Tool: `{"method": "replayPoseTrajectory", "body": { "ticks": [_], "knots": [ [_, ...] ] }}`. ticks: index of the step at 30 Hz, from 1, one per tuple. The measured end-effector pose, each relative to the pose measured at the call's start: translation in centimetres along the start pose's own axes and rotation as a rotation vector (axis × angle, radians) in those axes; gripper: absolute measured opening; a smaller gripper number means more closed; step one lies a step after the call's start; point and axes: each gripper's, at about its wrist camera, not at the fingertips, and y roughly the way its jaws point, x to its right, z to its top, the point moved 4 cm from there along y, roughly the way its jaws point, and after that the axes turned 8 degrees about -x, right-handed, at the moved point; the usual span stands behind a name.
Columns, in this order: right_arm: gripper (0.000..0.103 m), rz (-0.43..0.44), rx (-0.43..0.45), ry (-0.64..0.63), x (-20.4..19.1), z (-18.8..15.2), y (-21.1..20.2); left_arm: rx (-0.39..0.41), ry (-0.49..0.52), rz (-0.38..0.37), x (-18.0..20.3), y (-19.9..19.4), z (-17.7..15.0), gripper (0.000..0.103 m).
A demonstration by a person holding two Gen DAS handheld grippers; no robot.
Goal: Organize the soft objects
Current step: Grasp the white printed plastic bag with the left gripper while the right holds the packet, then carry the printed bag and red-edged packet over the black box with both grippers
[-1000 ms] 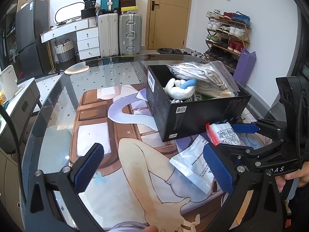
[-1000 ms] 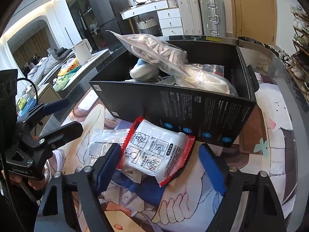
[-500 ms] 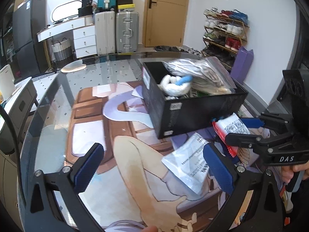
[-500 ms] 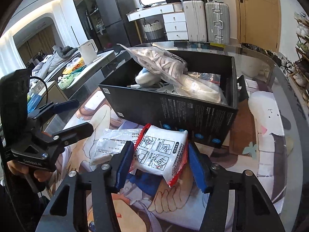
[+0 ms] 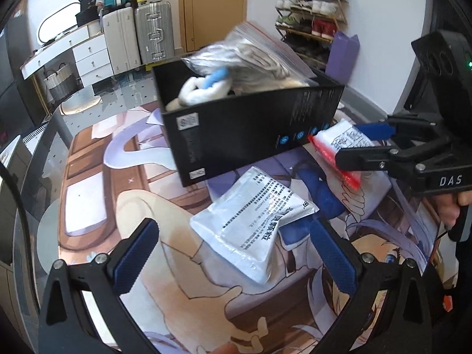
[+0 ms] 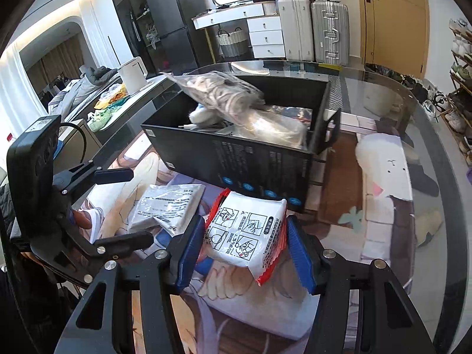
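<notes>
The right gripper [image 6: 244, 247] has just closed its fingers on the red-edged white packet [image 6: 247, 233] near the black box [image 6: 236, 159]; the left gripper [image 5: 236, 253] fingers gape open over a grey pouch [image 5: 253, 230] on the counter [image 5: 88, 194].

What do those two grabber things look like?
Both are black plastic frames with visible silver screws, and their jaws carry blue textured pads. The right gripper has white letters "DAS" on its side and a black box with a green light. The left gripper has a similar black box with a sticker and a black cable.
</notes>
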Motion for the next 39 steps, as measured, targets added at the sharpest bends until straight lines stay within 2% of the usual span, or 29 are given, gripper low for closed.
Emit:
{"method": "replayPoseTrajectory", "body": {
  "ticks": [8,16,21,23,26,27,29,32,39],
  "knots": [
    [0.057,-0.007,-0.023,-0.002,0.8,-0.4,0.2,-0.056,-0.008,-0.003,0.3,1.1,0.6,0.103],
    [0.057,-0.007,-0.036,0.005,1.3,-0.7,0.3,-0.07,0.012,-0.011,0.9,1.8,1.5,0.101],
    [0.057,-0.008,-0.038,0.01,1.4,-0.6,0.4,-0.058,0.071,-0.016,2.5,1.7,1.6,0.085],
    [0.057,-0.008,-0.039,0.01,1.4,-0.6,0.5,-0.045,0.094,-0.028,3.0,1.4,1.5,0.07],
    [0.057,-0.007,-0.04,0.008,1.4,-0.5,0.5,-0.033,0.115,-0.038,3.6,0.9,1.4,0.056],
    [0.057,-0.007,-0.04,0.007,1.3,-0.6,0.6,-0.032,0.116,-0.035,3.7,0.8,1.4,0.055],
    [0.057,-0.006,-0.041,0.003,1.2,-0.6,0.6,-0.026,0.111,-0.037,3.5,0.5,1.4,0.044],
    [0.057,-0.005,-0.039,-0.001,1.0,-0.5,0.6,-0.023,0.104,-0.036,3.3,0.2,1.2,0.038],
    [0.057,-0.003,-0.013,-0.014,0.8,-0.3,-0.2,-0.004,0.079,-0.06,2.2,-1.0,0.3,0.036]
  ]
}}
